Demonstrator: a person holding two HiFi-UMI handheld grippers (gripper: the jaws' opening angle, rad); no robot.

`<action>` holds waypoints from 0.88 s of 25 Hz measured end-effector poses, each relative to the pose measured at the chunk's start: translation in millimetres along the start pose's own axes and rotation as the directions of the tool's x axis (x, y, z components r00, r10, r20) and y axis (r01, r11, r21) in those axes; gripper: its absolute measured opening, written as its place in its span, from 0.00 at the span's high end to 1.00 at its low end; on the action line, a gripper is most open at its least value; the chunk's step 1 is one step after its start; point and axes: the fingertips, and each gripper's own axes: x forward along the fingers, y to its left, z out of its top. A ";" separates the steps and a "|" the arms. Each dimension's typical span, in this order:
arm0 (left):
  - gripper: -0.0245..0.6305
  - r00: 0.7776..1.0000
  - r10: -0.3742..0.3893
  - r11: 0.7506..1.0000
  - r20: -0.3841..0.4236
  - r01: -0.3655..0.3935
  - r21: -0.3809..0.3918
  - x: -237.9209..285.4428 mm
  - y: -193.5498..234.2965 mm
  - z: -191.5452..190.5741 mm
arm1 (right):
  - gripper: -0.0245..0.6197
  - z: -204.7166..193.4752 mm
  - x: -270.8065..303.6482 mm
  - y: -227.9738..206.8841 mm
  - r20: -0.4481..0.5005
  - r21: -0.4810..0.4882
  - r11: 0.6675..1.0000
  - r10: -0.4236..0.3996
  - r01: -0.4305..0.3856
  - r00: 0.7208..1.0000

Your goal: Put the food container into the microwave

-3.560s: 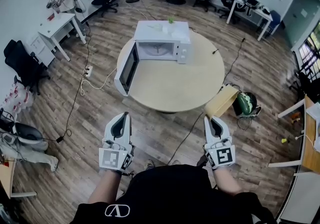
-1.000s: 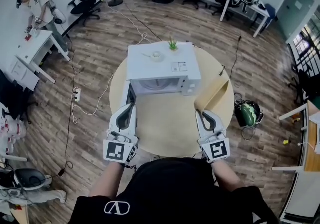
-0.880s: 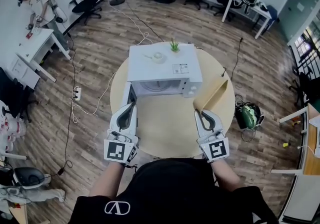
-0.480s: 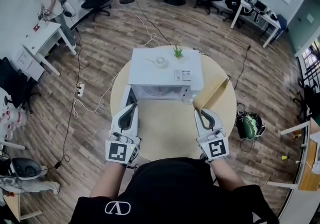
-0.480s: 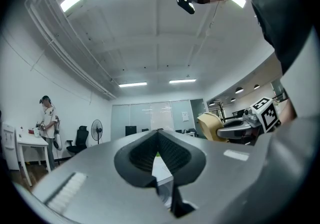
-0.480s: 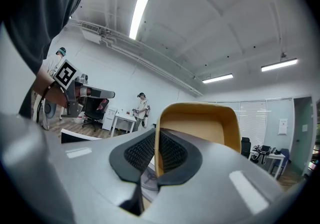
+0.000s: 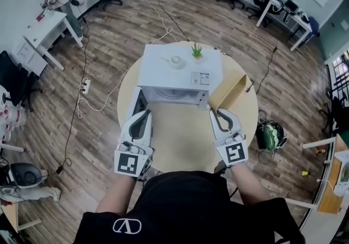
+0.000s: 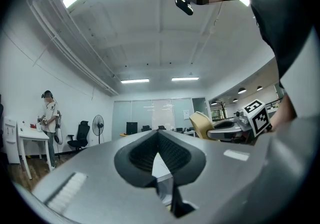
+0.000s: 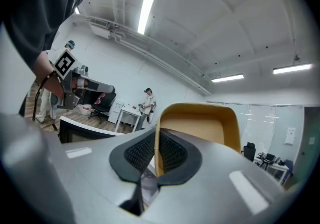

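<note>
Head view above microwave [image 7: 180,65]; gripper views ceilingward

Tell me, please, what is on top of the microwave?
A small green plant and a white round object sit on the microwave, with a label near its front edge. Nothing covers the top; only the spots beneath them are hidden.

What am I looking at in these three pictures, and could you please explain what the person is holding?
A person wears a downward-looking head camera and holds a hand-held gripper in each hand; there is no robot arm. The other two pictures come from cameras riding on each one, looking along its jaws. On the round table stands a white microwave, door open, a small plant on top. The right hand-held gripper is clamped on the wall of a tan food container; the left hand-held gripper is shut on nothing.
</note>
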 end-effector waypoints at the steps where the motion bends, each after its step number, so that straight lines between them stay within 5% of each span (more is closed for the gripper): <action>1: 0.96 1.000 0.004 1.000 -0.010 -0.004 -0.006 -0.4 0.1 -3.6 | 0.93 -1.0 6.3 0.3 -0.006 -0.009 1.000 0.013 -0.013 1.000; 6: 0.96 0.996 0.012 0.999 -0.088 -0.015 -0.033 -5.3 1.0 -24.6 | 0.93 -6.8 43.4 19.2 -0.040 -0.093 0.988 0.118 -0.121 0.992; 10: 0.96 0.992 0.027 0.997 -0.126 -0.036 -0.064 -17.0 0.2 -45.2 | 0.93 -20.6 65.7 62.2 -0.060 -0.193 0.944 0.262 -0.268 0.963; 15: 0.96 0.987 0.052 0.993 -0.152 -0.067 -0.093 -28.3 10.3 -65.1 | 0.93 -46.0 87.3 132.3 -0.151 -0.292 0.829 0.452 -0.477 0.879; 22: 0.96 0.975 0.066 0.984 -0.210 -0.099 -0.147 -46.1 11.8 -96.8 | 0.93 -118.6 92.5 215.8 -0.308 -0.305 0.649 0.625 -0.697 0.717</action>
